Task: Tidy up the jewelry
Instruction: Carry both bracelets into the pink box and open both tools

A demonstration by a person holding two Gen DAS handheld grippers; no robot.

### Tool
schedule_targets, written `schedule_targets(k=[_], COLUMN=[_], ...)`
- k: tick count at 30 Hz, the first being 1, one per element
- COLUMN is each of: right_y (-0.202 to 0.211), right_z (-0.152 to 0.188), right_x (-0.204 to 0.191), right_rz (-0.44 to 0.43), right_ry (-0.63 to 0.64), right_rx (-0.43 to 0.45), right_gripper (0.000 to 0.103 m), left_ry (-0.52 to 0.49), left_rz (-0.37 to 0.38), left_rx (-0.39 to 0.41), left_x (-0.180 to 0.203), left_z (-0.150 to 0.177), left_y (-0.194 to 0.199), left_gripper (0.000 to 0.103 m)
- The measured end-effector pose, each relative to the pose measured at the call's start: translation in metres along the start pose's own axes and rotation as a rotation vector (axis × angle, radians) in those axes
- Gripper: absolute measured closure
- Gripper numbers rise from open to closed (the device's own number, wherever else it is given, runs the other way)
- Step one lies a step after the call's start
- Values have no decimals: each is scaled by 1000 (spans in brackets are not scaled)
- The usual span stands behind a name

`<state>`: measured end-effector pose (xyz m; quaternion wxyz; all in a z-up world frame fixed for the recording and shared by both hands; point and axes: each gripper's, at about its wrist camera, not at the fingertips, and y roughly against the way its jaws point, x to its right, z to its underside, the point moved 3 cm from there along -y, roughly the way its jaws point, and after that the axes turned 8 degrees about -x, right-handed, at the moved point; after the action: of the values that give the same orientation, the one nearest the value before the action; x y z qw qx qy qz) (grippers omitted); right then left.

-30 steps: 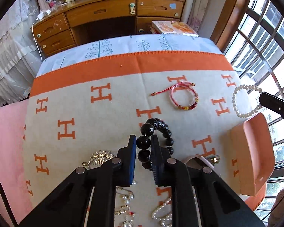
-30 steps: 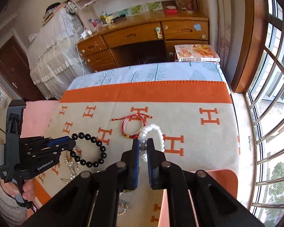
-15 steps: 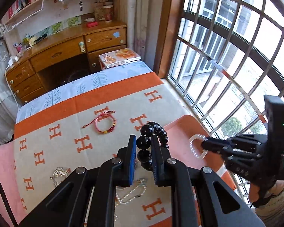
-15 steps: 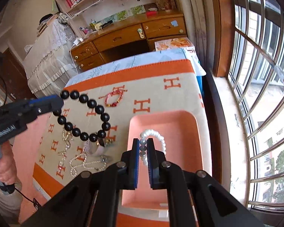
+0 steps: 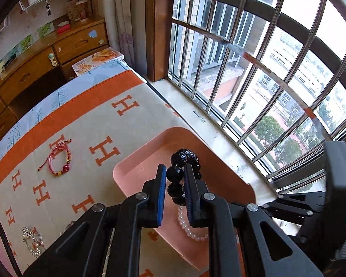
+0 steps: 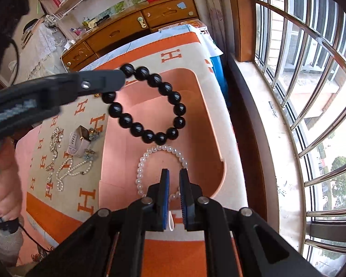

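My left gripper (image 5: 174, 169) is shut on a black bead bracelet (image 5: 183, 159) and holds it in the air over the pink tray (image 5: 221, 173). In the right wrist view the bracelet (image 6: 173, 97) hangs as a full ring from that gripper (image 6: 121, 78) above the tray (image 6: 205, 120). A white pearl bracelet (image 6: 140, 168) lies on the tray floor; it also shows in the left wrist view (image 5: 186, 228). My right gripper (image 6: 173, 173) is open just above the pearl bracelet, its jaws apart with nothing between them.
A red cord bracelet (image 5: 57, 161) lies on the H-pattern blanket (image 5: 80, 124). A white watch (image 6: 77, 142), a pearl necklace (image 6: 69, 168) and gold pieces (image 6: 55, 138) lie left of the tray. A barred window (image 6: 299, 92) and sill run along the right.
My left gripper carried the black bracelet right, over the tray. My right gripper lowered the pearl bracelet into the tray and opened, letting it go.
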<state>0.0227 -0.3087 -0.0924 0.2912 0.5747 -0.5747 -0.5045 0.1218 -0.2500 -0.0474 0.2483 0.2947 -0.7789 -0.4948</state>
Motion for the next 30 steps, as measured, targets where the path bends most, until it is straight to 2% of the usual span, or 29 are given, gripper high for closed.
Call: schedule_targets(k=[1, 3, 4, 5, 7, 12, 14, 18, 30], right_y=[3, 8, 11, 13, 16, 13, 10, 10, 10], right_z=[3, 7, 9, 10, 11, 10, 10, 12, 14], right_x=[0, -1, -2, -4, -7, -13, -15, -18, -28], right_rz=[1, 9, 13, 13, 11, 14, 3, -10, -5], right_ry=[-1, 2, 5, 8, 10, 6, -1, 3, 10], right_rx=[15, 52, 70, 85, 103, 117, 116, 122, 117], right_gripper=[91, 80, 76, 69, 65, 65, 65, 65, 65], left_ry=[2, 16, 25, 39, 67, 69, 78, 98, 280], left_rz=[-7, -28, -31, -34, -43, -63, -75, -113, -133], left_rx=[-10, -20, -21, -20, 5, 45, 61, 84, 121], left_x=[-2, -8, -11, -15, -22, -25, -27, -32, -71], left_z=[1, 5, 7, 9, 15, 28, 35, 50, 101], left_y=[-8, -20, -23, -24, -19, -4, 2, 12, 41], left_gripper=[89, 79, 66, 48, 35, 31, 26, 24, 24])
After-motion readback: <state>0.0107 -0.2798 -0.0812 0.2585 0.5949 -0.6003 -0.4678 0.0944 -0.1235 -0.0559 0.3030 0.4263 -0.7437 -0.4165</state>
